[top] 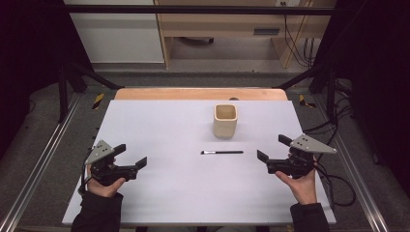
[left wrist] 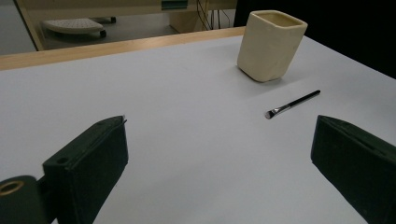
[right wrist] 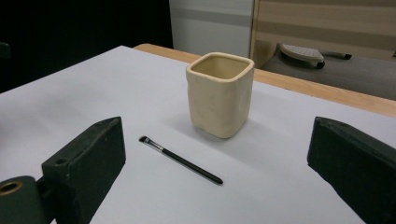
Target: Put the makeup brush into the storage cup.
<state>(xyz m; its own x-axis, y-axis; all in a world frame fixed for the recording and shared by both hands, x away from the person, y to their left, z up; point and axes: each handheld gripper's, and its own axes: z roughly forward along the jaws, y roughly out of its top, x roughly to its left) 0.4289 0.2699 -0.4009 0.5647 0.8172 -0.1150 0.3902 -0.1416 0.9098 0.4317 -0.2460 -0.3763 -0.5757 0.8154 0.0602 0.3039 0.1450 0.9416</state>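
A cream square cup (top: pixel 225 121) (left wrist: pixel 271 44) (right wrist: pixel 219 94) stands upright and empty right of the table's middle. Just in front of it a thin black brush (top: pixel 222 152) (left wrist: pixel 293 104) (right wrist: pixel 181 160) lies flat, bristle end to the left in the high view. My left gripper (top: pixel 130 155) (left wrist: pixel 219 163) is held above the table's front left, open, nothing between its jaws. My right gripper (top: pixel 273 148) (right wrist: pixel 215 172) is at the front right, also open and holding nothing, a short way right of the brush's handle end.
The white table top (top: pixel 159 130) has a wooden strip (top: pixel 200 94) along its far edge. Metal frame rails (top: pixel 43 154) run along both sides, and cables (top: pixel 338 183) lie at the right. Shelving (top: pixel 227 29) stands beyond the table.
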